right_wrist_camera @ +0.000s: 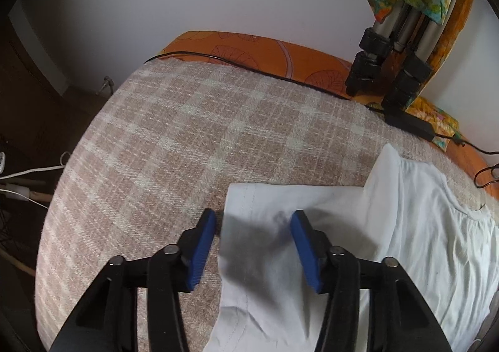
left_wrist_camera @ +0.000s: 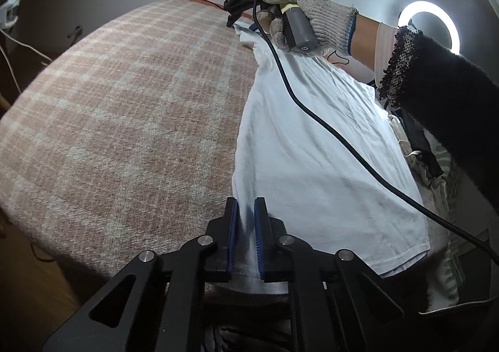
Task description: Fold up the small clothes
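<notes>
Left jaws nipped tight on the shirt's [left_wrist_camera: 312, 146] near hem, white cloth pinched between the blue pads [left_wrist_camera: 259, 233] of the left gripper [left_wrist_camera: 246, 236]. Ahead of those jaws, shirt spread across a plaid blanket [left_wrist_camera: 124, 121], with the gloved right hand [left_wrist_camera: 312, 21] working the right gripper [left_wrist_camera: 232, 16] at its far end, black cable [left_wrist_camera: 327, 130] trailing over the cloth. Right jaws half spread, pads [right_wrist_camera: 202, 249] clear of the fabric, straddling the sleeve edge [right_wrist_camera: 249, 227]: one finger over bare blanket, the other over white cloth. Beyond them, tripod legs [right_wrist_camera: 389, 65] by the wall.
</notes>
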A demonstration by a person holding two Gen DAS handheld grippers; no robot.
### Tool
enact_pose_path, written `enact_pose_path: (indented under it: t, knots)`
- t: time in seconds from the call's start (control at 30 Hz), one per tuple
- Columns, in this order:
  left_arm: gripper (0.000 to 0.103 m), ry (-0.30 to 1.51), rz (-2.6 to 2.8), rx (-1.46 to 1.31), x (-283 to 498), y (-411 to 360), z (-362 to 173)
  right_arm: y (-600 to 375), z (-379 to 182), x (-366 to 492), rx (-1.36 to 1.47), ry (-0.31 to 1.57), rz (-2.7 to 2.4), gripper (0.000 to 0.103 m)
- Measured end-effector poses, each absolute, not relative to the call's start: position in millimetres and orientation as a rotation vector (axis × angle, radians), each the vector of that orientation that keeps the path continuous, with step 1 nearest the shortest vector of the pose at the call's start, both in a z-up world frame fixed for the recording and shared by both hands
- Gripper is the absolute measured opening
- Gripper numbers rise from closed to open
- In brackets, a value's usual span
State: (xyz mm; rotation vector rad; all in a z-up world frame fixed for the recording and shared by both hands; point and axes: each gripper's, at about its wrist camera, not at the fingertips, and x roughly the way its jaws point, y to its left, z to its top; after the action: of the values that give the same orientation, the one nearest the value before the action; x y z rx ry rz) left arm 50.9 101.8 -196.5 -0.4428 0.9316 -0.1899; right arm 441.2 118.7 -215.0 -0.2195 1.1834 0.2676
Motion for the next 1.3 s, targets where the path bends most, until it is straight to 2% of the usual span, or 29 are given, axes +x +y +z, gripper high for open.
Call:
enact_pose_path:
  t: [0.17,0.27,0.4,0.6,0.7,0.73,0.77,0.83,0.93,1.0,1.03,1.07,1.17,1.23,1.3]
  knots:
    - [0.003,0.904,-0.216,-0.489,48.2,105.5,-194.7,109.0,-211.0,445.7,-0.195,1.183,0.273,0.009]
    - [0.003,0.872,-0.227,-0.492,44.9,106.7,-188.4,97.2,-206.0,449.0,-0.127,1.195,0.297,0.002]
    - [0.003,0.858,-0.233,-0.486,43.9,107.8,-183.9,75.0,-188.1,448.1,-0.004,1.178,0.378,0.002]
    - [0.003,0.869,-0.224,-0.472,43.0,103.6,-187.1,55.1,-173.8,441.9,-0.003,1.157,0.417,0.002]
    - [0.003,0.873,-0.218,-0.462,42.6,101.1,-187.9,61.2,-178.3,440.8,-0.015,1.157,0.421,0.006]
    - [0.003,0.877,-0.217,-0.46,43.1,101.1,-188.5,69.3,-185.5,444.0,-0.012,1.173,0.42,0.008]
    - [0.003,0.882,-0.219,-0.46,43.5,101.0,-189.0,71.4,-188.7,445.8,-0.016,1.192,0.409,0.021]
    - [0.003,0.889,-0.219,-0.461,43.9,100.5,-189.8,79.4,-195.9,450.0,-0.029,1.21,0.385,0.038]
    - [0.003,0.889,-0.198,-0.456,43.1,99.8,-189.6,87.7,-204.5,453.0,-0.06,1.219,0.367,0.039]
    - [0.011,0.908,-0.193,-0.475,44.2,101.1,-192.8,92.6,-210.3,454.0,-0.083,1.228,0.363,0.039]
    - [0.018,0.917,-0.189,-0.495,44.7,103.1,-195.4,95.5,-210.8,453.2,-0.106,1.211,0.359,0.039]
    - [0.019,0.922,-0.187,-0.517,44.6,105.3,-198.0,99.1,-211.4,453.4,-0.125,1.207,0.356,0.04]
    - [0.019,0.91,-0.195,-0.561,42.9,110.7,-200.6,106.8,-212.3,454.2,-0.16,1.203,0.343,0.043]
    - [0.018,0.902,-0.199,-0.538,42.7,108.0,-200.3,114.1,-214.3,453.2,-0.217,1.184,0.331,0.041]
    - [0.006,0.9,-0.194,-0.501,42.8,105.4,-199.6,122.4,-215.4,449.8,-0.287,1.156,0.312,0.031]
